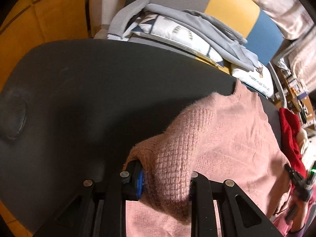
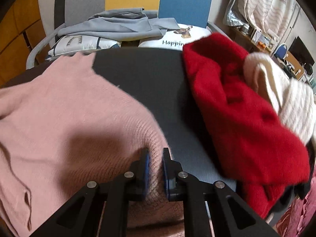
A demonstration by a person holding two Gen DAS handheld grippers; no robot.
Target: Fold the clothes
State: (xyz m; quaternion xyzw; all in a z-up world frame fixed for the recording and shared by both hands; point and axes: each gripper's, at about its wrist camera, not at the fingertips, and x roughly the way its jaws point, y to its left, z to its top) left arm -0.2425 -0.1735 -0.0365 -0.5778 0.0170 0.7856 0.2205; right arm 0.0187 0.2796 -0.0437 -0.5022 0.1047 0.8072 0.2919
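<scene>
Pink knitted sweater (image 2: pixel 65 108) lies on the dark bench (image 2: pixel 142 83); left claw (image 1: pixel 165 179) and right claw (image 2: pixel 156 169) each clamp a bunched hem fold. Carry both edges level, in step, keeping fabric clear of the red fleece garment (image 2: pixel 237 108).

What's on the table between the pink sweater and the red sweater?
Nothing. In the right wrist view, only a bare strip of the dark table runs between the pink sweater and the red sweater.
</scene>
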